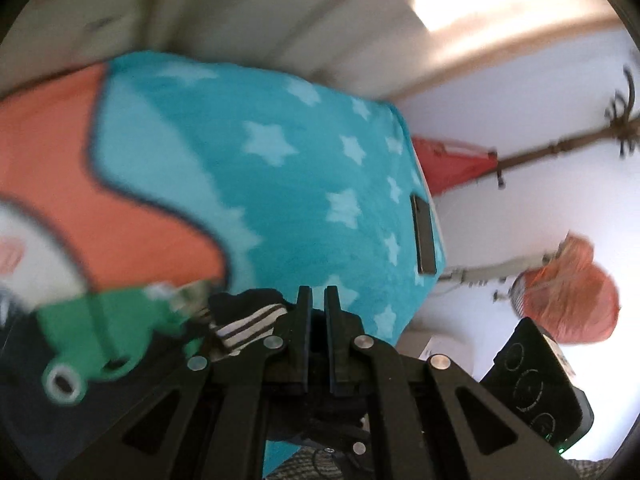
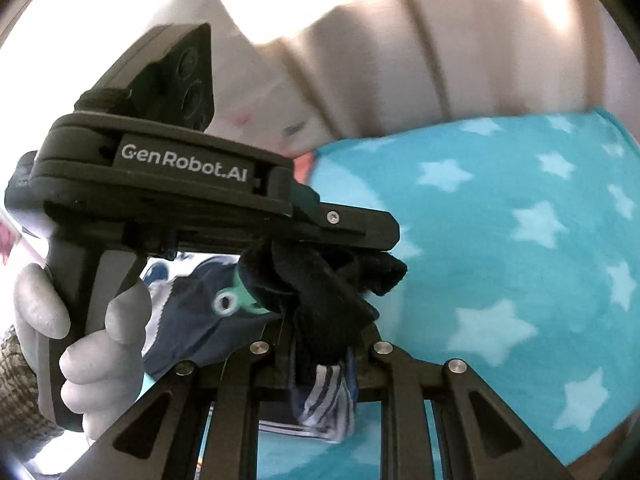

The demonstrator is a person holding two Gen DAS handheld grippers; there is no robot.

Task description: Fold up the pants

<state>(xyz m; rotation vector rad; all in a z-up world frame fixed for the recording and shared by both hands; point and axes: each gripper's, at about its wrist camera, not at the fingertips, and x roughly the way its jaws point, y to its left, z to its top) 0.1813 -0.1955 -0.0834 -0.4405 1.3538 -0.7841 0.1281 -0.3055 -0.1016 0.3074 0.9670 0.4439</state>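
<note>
The pants are dark navy with white stripes and a green patch; they show in the left wrist view (image 1: 248, 326) and in the right wrist view (image 2: 328, 308), lifted above a teal star-patterned blanket (image 1: 300, 184). My left gripper (image 1: 318, 294) is shut on the dark fabric; its body shows in the right wrist view (image 2: 224, 208), held by a gloved hand (image 2: 80, 320). My right gripper (image 2: 320, 344) is shut on a bunched edge of the pants. Both grippers are close together. Most of the pants hang out of sight.
An orange cloth (image 1: 100, 184) and a dark flat phone-like object (image 1: 424, 236) lie on the blanket. Beyond the bed edge are a coat stand (image 1: 560, 148), a red bag (image 1: 452, 164) and an orange bundle (image 1: 568, 292). Curtains (image 2: 400, 40) hang behind.
</note>
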